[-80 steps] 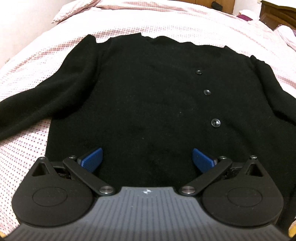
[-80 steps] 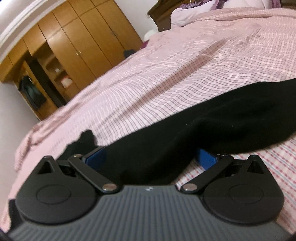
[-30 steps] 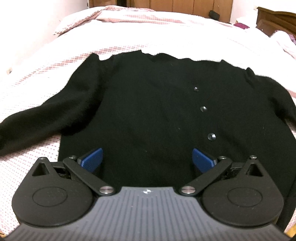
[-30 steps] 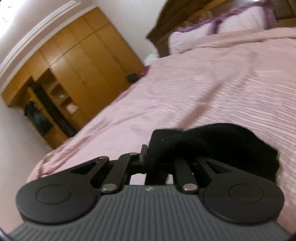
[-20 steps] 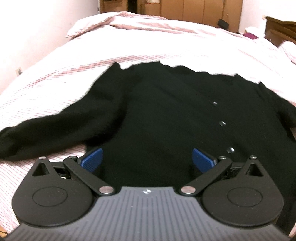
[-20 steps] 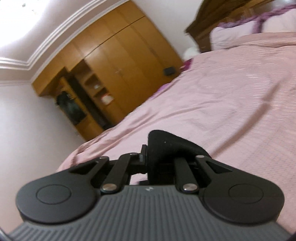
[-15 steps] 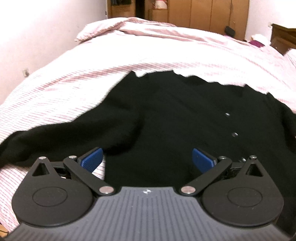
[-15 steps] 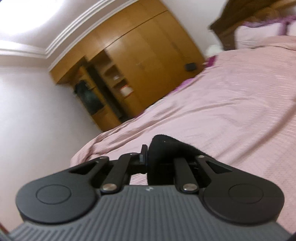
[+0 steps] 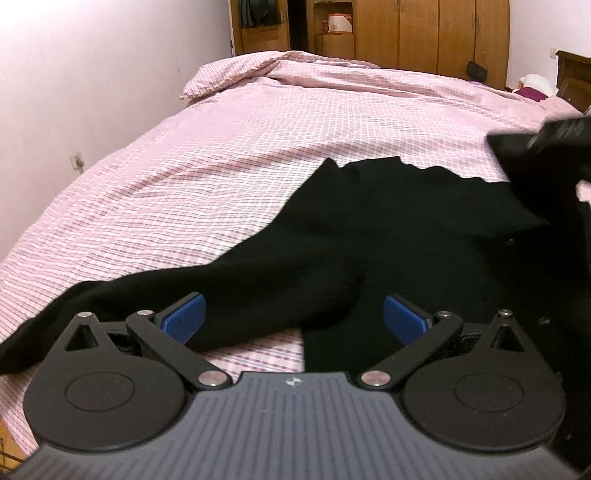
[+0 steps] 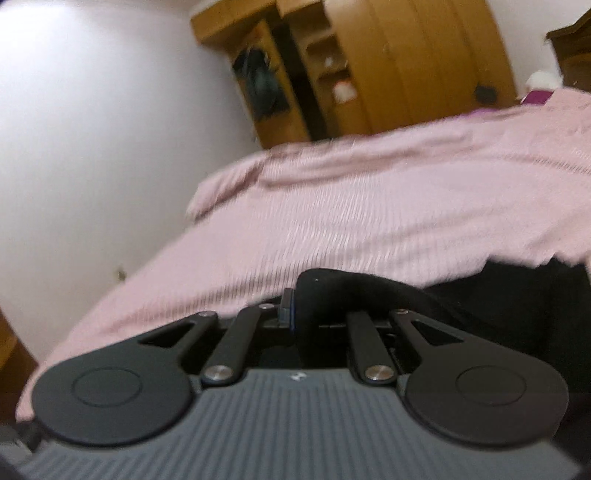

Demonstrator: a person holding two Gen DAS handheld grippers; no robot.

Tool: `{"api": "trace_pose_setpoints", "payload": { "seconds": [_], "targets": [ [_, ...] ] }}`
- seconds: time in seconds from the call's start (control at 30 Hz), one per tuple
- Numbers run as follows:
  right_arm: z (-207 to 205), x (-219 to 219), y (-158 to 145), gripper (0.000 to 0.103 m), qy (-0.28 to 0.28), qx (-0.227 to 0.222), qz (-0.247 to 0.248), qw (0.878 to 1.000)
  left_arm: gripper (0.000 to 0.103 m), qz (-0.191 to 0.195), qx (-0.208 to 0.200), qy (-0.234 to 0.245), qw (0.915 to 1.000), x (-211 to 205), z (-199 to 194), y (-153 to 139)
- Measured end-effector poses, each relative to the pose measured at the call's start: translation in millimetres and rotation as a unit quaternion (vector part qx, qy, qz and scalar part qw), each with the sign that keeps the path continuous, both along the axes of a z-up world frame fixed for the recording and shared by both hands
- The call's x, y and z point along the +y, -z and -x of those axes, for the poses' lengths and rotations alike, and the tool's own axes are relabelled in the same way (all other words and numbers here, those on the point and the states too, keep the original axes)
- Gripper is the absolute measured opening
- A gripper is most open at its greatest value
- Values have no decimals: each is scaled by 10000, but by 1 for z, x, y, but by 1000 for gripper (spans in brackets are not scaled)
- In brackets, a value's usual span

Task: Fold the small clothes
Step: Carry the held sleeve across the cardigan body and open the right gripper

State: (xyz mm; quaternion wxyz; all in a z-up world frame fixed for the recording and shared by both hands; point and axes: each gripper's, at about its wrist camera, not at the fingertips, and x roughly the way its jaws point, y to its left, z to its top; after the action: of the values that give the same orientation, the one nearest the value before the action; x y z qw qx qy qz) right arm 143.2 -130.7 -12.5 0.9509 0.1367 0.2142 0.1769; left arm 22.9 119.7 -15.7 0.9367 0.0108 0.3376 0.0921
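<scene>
A black buttoned cardigan (image 9: 399, 229) lies flat on the pink checked bed (image 9: 229, 155). Its left sleeve (image 9: 155, 291) stretches out toward the lower left. My left gripper (image 9: 293, 315) is open and hovers low over the armpit where that sleeve meets the body. My right gripper (image 10: 317, 314) is shut on the other black sleeve (image 10: 354, 288) and holds it lifted above the cardigan body (image 10: 535, 280). The right gripper (image 9: 546, 140) also shows in the left wrist view at the right edge, with the sleeve hanging below it.
A white wall (image 9: 74, 92) runs along the bed's left side. Wooden wardrobes (image 9: 424, 33) stand beyond the bed's far end. A dark wooden headboard (image 9: 572, 77) and purple bedding sit at the far right.
My right gripper closed on the right sleeve, lifted it and swung it leftward over the cardigan. My left gripper shifted left, from the cardigan's hem to the left sleeve.
</scene>
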Motion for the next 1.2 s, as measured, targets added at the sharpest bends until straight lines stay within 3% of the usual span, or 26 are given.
{"api": "trace_pose_setpoints", "payload": {
  "seconds": [0.27, 0.37, 0.43, 0.53, 0.83, 1.03, 1.2],
  "targets": [
    [-17, 28, 54, 14, -240, 1049, -255, 9939, 103, 171, 88, -142, 9997, 16, -1, 8],
    [-16, 28, 66, 31, -213, 1343, -475, 9896, 103, 206, 99, -174, 9996, 17, -2, 9],
    [-10, 28, 66, 49, -274, 1302, -634, 9891, 103, 203, 80, -169, 9996, 16, -1, 8],
    [3, 29, 60, 65, -360, 1219, -591, 9901, 103, 172, 41, -124, 9998, 13, 0, 5],
    [64, -18, 37, 66, -387, 918, -300, 9946, 103, 89, -120, 342, 9993, -17, -6, -12],
    [86, -69, 34, 66, 403, 700, 424, 9958, 103, 132, -155, 883, 9959, -58, -23, -21],
    [89, -120, 44, 66, 1071, 754, 333, 9908, 103, 32, -52, 1370, 9905, -104, -42, -20]
  ]
}}
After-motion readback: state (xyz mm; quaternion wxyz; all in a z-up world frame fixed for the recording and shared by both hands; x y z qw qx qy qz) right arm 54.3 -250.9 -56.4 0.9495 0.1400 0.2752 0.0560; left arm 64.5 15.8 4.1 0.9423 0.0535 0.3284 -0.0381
